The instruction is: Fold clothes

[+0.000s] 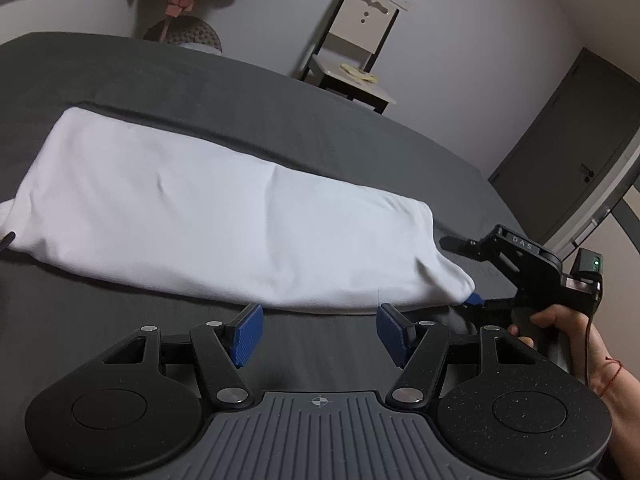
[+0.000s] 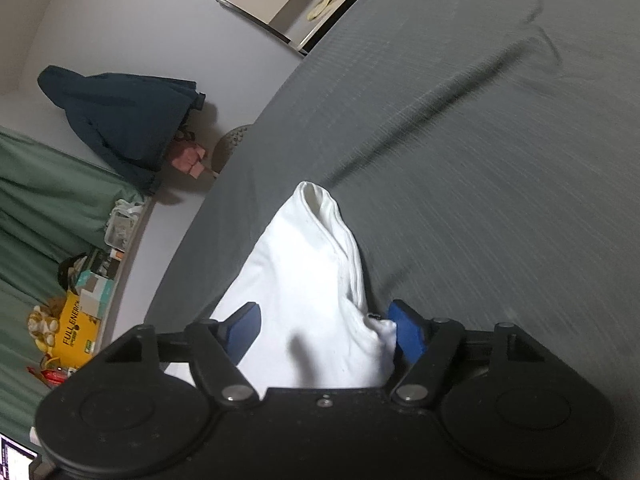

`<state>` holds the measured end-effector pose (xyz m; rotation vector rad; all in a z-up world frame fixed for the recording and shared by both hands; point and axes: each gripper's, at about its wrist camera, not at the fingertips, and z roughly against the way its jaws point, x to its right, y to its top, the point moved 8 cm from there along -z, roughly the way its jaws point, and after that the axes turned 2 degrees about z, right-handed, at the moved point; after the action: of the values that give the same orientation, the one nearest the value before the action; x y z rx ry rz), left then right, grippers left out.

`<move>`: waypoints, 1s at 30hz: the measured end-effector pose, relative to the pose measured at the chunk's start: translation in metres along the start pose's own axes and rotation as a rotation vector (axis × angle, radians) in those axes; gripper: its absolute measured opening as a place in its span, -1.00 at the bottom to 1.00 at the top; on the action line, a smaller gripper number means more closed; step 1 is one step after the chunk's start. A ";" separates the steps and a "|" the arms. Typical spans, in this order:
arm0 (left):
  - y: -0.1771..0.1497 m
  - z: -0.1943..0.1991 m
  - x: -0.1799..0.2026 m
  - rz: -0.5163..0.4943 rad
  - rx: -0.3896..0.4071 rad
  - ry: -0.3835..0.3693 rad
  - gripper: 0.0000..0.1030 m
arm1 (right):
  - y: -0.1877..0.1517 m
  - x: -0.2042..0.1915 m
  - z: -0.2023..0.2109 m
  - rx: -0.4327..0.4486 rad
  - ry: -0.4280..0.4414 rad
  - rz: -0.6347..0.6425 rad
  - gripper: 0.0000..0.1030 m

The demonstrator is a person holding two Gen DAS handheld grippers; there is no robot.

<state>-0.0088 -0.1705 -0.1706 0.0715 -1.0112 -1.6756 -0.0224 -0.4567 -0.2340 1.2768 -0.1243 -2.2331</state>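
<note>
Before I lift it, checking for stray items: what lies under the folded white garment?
Only the dark grey bedsheet shows around the folded white garment; whatever lies beneath is covered.

A folded garment lies lengthwise on the bed, near the edge where the person stands. The left gripper sits just before the garment's near side, while the right gripper meets the garment's right end, cloth lying between its jaws. Beyond the bed's far edge a chair stands against the wall, a door to its right.
</note>
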 end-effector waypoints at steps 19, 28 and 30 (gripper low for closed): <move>0.015 0.047 -0.001 -0.083 0.008 -0.003 0.24 | -0.008 0.016 0.000 0.011 0.013 -0.134 -0.44; 0.036 0.046 -0.014 -0.188 0.014 0.009 0.24 | -0.010 0.008 -0.007 0.029 0.036 -0.124 -0.08; 0.030 0.037 -0.023 -0.112 -0.003 0.000 0.24 | -0.005 0.010 -0.011 0.053 0.051 -0.132 -0.15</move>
<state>0.0038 -0.1306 -0.1375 0.1280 -1.0205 -1.7787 -0.0196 -0.4556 -0.2497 1.4058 -0.0833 -2.3198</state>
